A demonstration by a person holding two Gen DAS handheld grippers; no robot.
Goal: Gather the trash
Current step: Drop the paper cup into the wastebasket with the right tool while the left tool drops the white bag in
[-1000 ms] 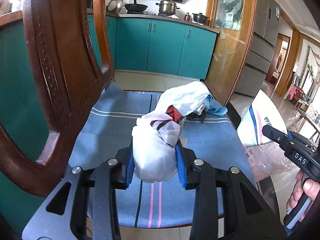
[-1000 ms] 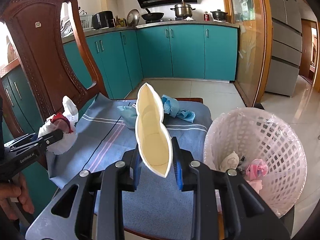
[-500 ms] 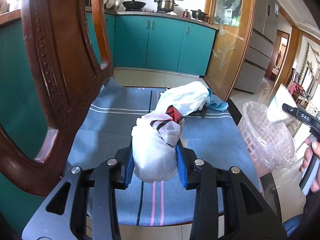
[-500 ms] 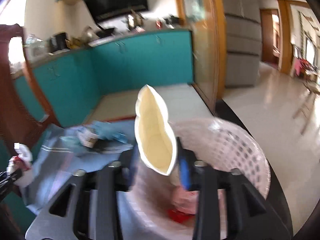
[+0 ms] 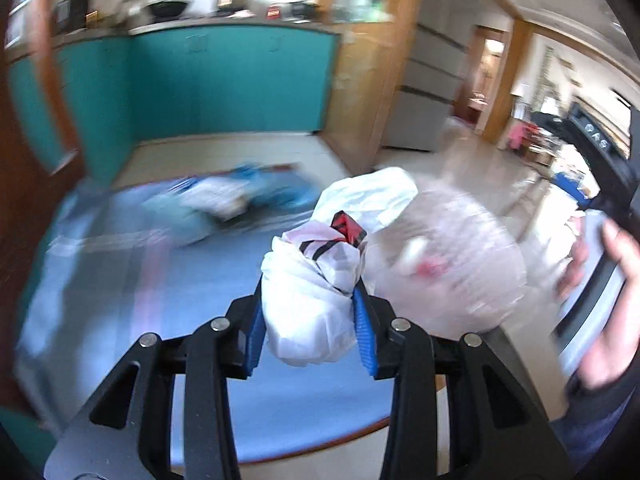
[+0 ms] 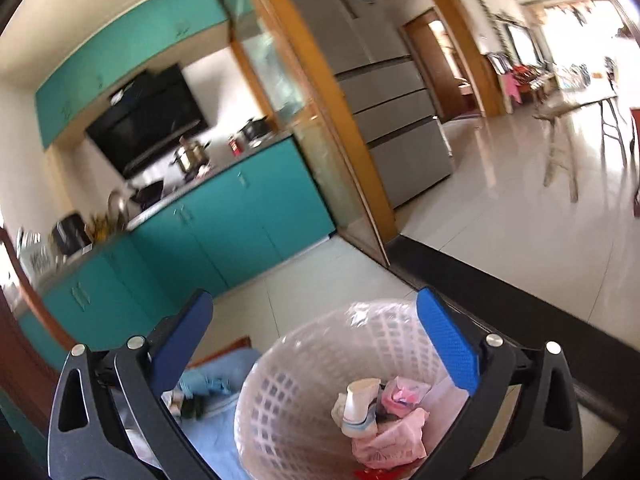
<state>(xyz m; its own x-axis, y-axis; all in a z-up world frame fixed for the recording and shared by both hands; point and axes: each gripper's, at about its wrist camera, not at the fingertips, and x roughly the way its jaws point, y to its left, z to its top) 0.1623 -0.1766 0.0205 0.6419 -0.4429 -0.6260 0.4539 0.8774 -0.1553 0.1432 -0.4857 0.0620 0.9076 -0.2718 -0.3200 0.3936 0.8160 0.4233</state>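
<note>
My left gripper (image 5: 308, 320) is shut on a crumpled white plastic bag (image 5: 310, 300) with red and black print, held above the chair seat beside the basket. The white lattice trash basket (image 5: 452, 276), lined with clear plastic, stands just right of the bag. In the right wrist view the basket (image 6: 304, 384) sits below my right gripper (image 6: 316, 344), which is open wide and empty above the rim. Inside lie a flattened cream paper cup (image 6: 358, 400) and pink wrappers (image 6: 396, 428). The left wrist view is blurred.
A blue striped cloth (image 5: 132, 280) covers the wooden chair seat, with white and blue trash (image 5: 224, 196) at its far side. The chair back (image 5: 28, 120) rises at left. Teal cabinets (image 6: 224, 224), a fridge (image 6: 384, 104) and tiled floor lie beyond.
My right gripper swung over the basket, opened and let the paper cup fall in. My left gripper carried the white bag right, toward the basket.
</note>
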